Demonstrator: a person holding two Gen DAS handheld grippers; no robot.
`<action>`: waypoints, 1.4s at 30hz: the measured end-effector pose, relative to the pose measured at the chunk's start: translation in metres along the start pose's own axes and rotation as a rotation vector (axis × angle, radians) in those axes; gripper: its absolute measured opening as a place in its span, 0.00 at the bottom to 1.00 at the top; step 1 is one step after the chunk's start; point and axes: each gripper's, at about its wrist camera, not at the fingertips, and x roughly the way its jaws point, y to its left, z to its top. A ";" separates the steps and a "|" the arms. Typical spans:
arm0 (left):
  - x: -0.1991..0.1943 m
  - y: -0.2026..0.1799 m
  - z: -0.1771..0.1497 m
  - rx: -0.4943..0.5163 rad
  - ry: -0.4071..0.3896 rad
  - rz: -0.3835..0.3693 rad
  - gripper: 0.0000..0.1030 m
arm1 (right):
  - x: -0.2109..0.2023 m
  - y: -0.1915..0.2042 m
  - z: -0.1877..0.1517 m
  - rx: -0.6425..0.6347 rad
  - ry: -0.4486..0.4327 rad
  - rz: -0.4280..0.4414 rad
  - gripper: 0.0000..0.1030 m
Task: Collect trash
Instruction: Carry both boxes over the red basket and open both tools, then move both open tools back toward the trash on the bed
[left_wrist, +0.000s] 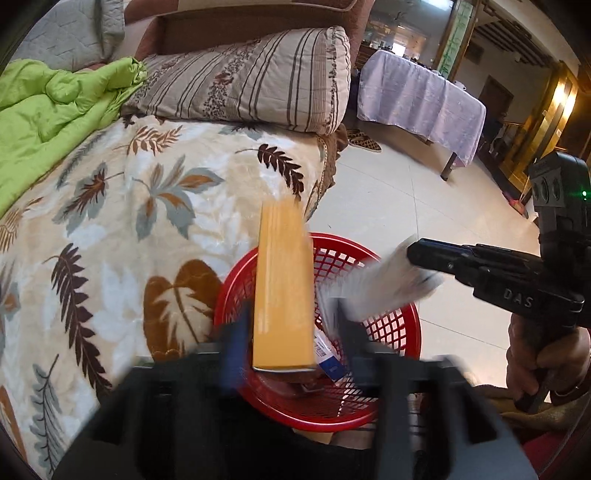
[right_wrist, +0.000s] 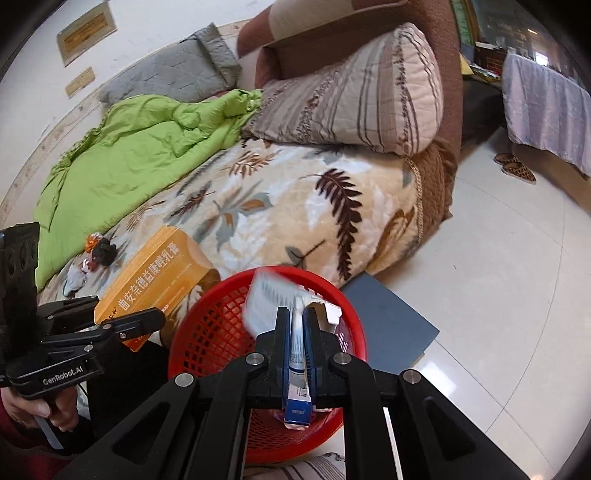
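Over the red basket (right_wrist: 207, 332): orange box (left_wrist: 284, 288) loose between the left gripper's (left_wrist: 291, 314) spread fingers, white packet (right_wrist: 266, 299) pinched in the right gripper (right_wrist: 297, 313). Left to grab beside the basket: little wrappers (right_wrist: 94, 254).

Ahead-left of grippers: leaf-print blanket (right_wrist: 280, 206) over bed, green quilt (right_wrist: 140, 158) bunched on far side, striped pillow (right_wrist: 354, 99) at head end w/ brown headboard (right_wrist: 369, 22) behind. Grey pillow (right_wrist: 173, 70) by wall. Far right: table w/ lilac cloth (left_wrist: 421, 96), leopard slippers (right_wrist: 517, 168) on pale tile floor (right_wrist: 498, 277). Grey board (right_wrist: 391, 321) flat on floor, right of gripper.
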 end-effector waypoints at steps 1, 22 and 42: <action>-0.004 0.001 -0.002 -0.011 -0.024 0.000 0.61 | 0.001 -0.002 0.000 0.015 0.011 0.018 0.25; -0.114 0.126 -0.058 -0.290 -0.192 0.283 0.61 | 0.023 0.116 0.027 -0.183 -0.054 0.239 0.43; -0.188 0.292 -0.158 -0.734 -0.347 0.747 0.63 | 0.120 0.328 0.039 -0.453 0.072 0.511 0.64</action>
